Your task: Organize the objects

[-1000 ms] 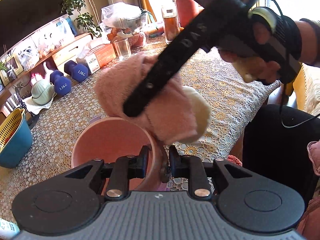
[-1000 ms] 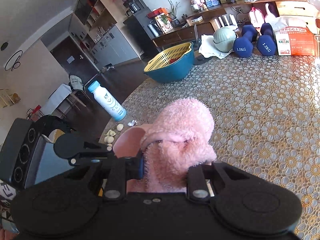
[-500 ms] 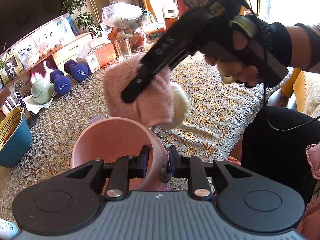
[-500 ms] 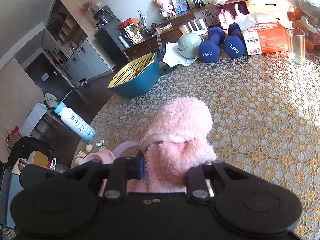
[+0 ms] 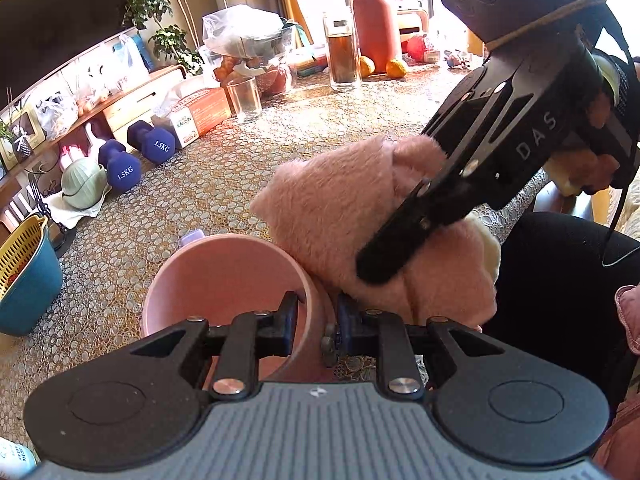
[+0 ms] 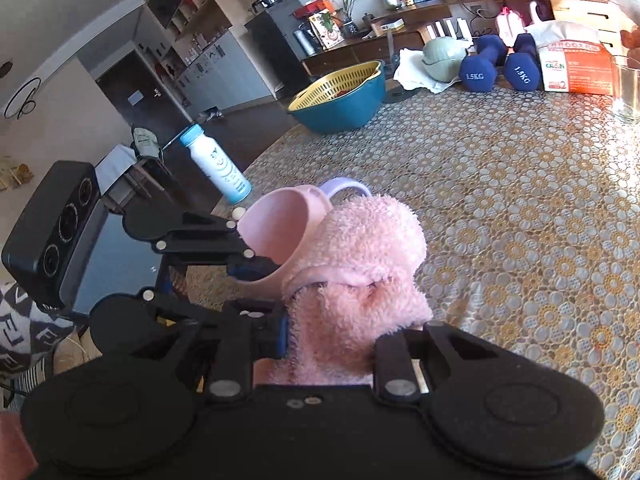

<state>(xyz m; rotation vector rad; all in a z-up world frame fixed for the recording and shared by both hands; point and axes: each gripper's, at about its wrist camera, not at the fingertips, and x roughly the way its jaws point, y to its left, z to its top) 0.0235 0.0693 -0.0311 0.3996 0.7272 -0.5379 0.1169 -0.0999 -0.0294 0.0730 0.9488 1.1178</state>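
L gripper (image 5: 314, 316) has its fingers (image 5: 289, 312) pinched shut on the near wall of the pink cup (image 5: 224, 276), one finger inside the rim, one outside. Cup's mouth faces up and a bit toward the R side; its lilac handle (image 6: 346, 190) sticks out the far side. It sits low over the lace-covered desk (image 5: 192, 184), close to the desk's near edge; whether it's resting on it or lifted I can't tell.

R gripper (image 5: 394, 250) is clamped tight on a fluffy pink slipper (image 5: 340, 216), w/ a cream sole (image 5: 490, 248) showing at the back. Slipper hangs just beside the cup, to its right in the L wrist view, toe overlapping the rim edge, not inside. Long axis runs along the R fingers, slanting down toward the cup.

So the slipper's the nearer thing to the mouth. My guess: next is pushing it toe-first left and down into the cup. It looks bulkier than the opening, so it may need squashing.
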